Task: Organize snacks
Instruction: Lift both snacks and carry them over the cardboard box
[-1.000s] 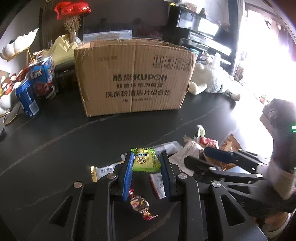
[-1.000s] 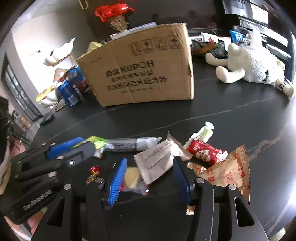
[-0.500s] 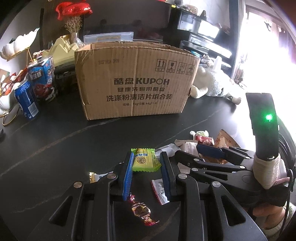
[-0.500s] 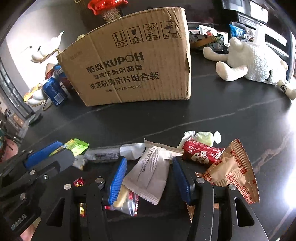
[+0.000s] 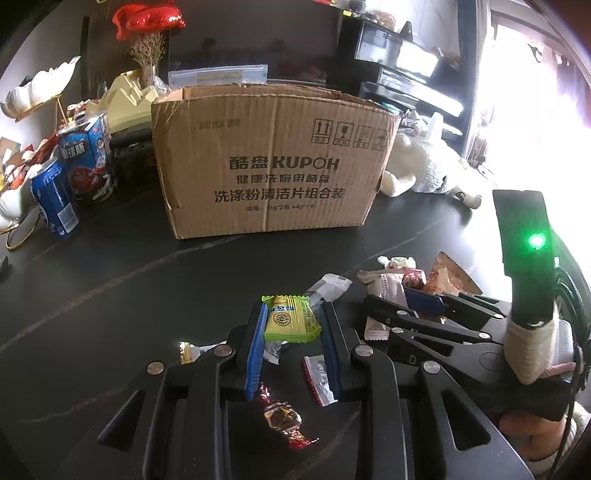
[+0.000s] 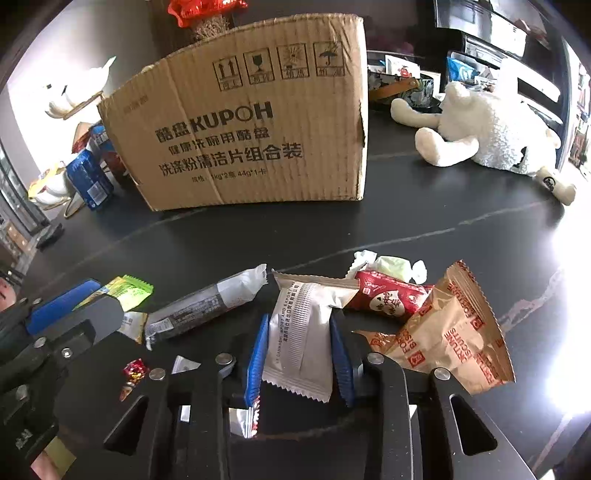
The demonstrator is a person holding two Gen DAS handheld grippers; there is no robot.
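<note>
My left gripper [image 5: 292, 325] is shut on a green and yellow snack packet [image 5: 291, 323], held above the black table. My right gripper [image 6: 299, 339] is shut on a white snack packet [image 6: 301, 339], also lifted. Loose snacks lie on the table: a grey bar [image 6: 207, 306], a red packet [image 6: 388, 297], a tan fortune biscuit bag [image 6: 450, 332], a pale wrapped candy [image 6: 395, 264] and a red foil candy [image 5: 282, 419]. The open KUPOH cardboard box [image 5: 273, 162] stands behind them; it also shows in the right wrist view [image 6: 243, 125].
A blue can [image 5: 55, 199] and a blue carton [image 5: 88, 158] stand left of the box. A white plush sheep [image 6: 491, 133] lies at the right. Ornaments and a red decoration [image 5: 147, 18] stand behind the box. Black shelving [image 5: 402, 74] is at the back right.
My right gripper has closed on the white packet and lifted it, moving toward the box. My left gripper keeps the green packet and has risen a little.
</note>
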